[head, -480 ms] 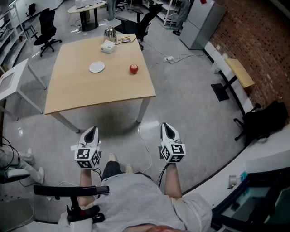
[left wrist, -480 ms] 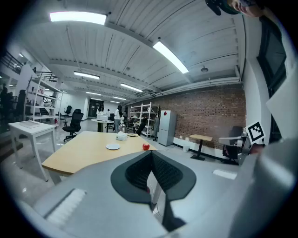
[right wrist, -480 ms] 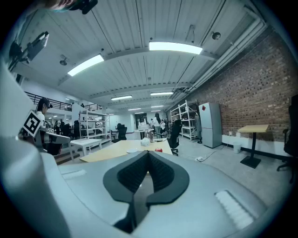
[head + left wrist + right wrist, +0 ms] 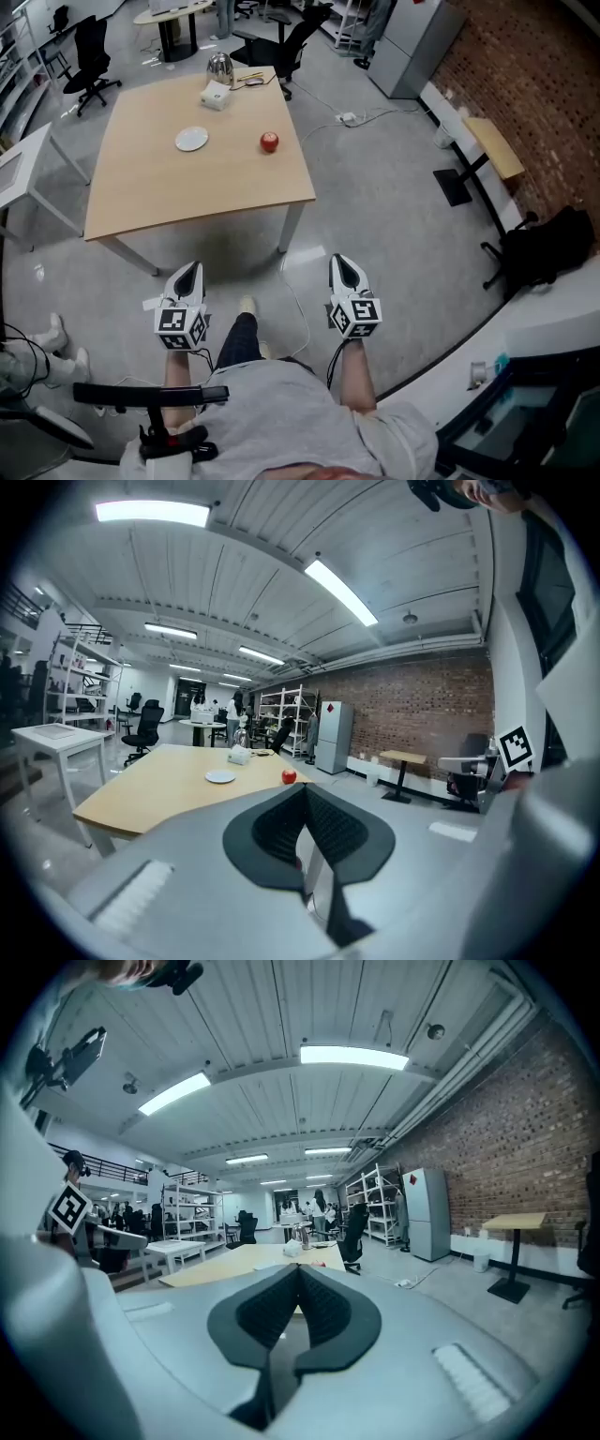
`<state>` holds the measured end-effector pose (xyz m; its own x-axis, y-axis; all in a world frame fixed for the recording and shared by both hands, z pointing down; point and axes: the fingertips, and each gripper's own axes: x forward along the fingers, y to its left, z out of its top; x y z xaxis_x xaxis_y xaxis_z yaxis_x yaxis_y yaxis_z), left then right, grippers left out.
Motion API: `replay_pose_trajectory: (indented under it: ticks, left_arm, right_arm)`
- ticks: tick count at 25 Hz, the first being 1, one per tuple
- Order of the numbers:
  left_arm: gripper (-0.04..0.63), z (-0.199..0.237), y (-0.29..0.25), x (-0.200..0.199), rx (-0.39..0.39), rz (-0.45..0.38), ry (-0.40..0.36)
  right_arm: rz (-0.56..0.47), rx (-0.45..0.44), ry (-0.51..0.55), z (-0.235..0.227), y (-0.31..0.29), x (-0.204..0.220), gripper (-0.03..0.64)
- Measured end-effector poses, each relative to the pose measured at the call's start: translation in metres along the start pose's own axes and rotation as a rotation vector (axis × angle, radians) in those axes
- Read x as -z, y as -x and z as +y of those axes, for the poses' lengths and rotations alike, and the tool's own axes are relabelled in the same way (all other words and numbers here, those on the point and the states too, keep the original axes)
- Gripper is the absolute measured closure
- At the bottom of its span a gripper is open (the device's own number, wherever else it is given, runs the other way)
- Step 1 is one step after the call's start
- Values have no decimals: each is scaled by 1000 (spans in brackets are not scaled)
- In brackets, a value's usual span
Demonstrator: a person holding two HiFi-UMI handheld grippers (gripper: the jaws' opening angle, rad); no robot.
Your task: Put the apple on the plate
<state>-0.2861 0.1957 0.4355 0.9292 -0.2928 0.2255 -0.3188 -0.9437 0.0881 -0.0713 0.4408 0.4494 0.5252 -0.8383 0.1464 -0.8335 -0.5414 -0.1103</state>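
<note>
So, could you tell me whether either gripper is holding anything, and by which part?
Nothing is held: the left gripper and the right gripper are both shut and empty; the apple lies on the table.

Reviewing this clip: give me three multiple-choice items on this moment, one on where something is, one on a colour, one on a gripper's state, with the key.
1. Where is the apple?
A) on the plate
B) on the table, apart from the plate
C) leaning against the plate's rim

2. What colour is the plate?
A) white
B) blue
C) black

3. How do the right gripper's jaws stand?
A) wide open
B) shut on the apple
C) shut, nothing between them

Key: 1 B, the head view shows it on bare tabletop to the plate's right. 2 A, it shows white against the wood. 3 C, the right gripper view shows the pads meeting, nothing held.
</note>
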Motion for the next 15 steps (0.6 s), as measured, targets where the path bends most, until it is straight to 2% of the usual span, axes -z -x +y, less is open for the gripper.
replay_pose_trajectory:
  ticks: [7,15]
  left_arm:
    - [575,-4,-52,-9,25,4,-19]
    - [575,10,-147,-17,21,21,5]
  right_arm:
    - [22,-9,29,-15,-42,2,611]
    - [48,-20,43,-60,-123,-6,611]
